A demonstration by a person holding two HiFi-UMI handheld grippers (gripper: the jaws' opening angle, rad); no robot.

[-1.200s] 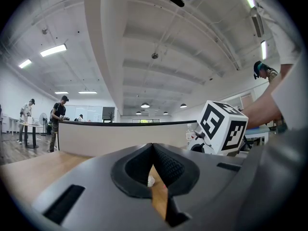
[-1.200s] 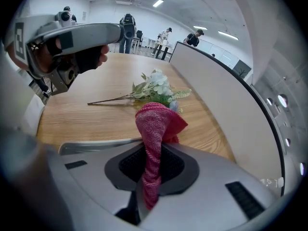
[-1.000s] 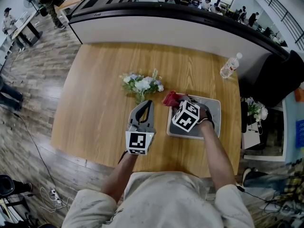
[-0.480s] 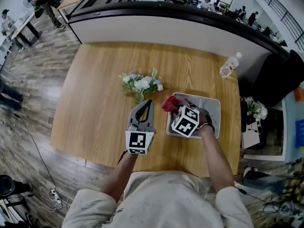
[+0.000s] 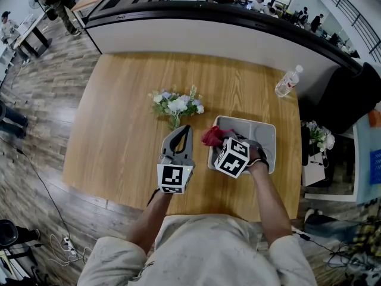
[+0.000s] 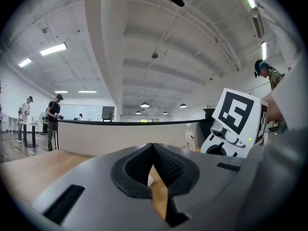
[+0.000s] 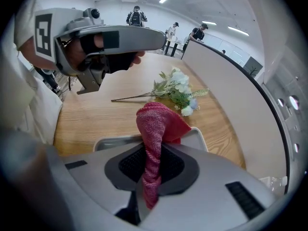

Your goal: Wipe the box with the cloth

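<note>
A red cloth (image 5: 212, 136) is pinched in my right gripper (image 5: 220, 140), which is shut on it over the left end of the grey box (image 5: 262, 127). In the right gripper view the cloth (image 7: 155, 124) stands up bunched between the jaws, with the box rim (image 7: 114, 141) right beneath it. My left gripper (image 5: 185, 130) hovers just left of the box, jaws shut with nothing between them. The left gripper view shows only bare wood past the closed pads (image 6: 166, 165) and the right gripper's marker cube (image 6: 238, 115).
A small bunch of white and blue flowers (image 5: 177, 106) lies on the wooden table (image 5: 119, 118) beyond the left gripper. A water bottle (image 5: 288, 83) stands at the far right corner. A curved dark-topped counter (image 5: 238, 22) runs behind the table.
My right gripper with the red cloth has slid a little toward me along the box's left end. The left gripper has stayed put.
</note>
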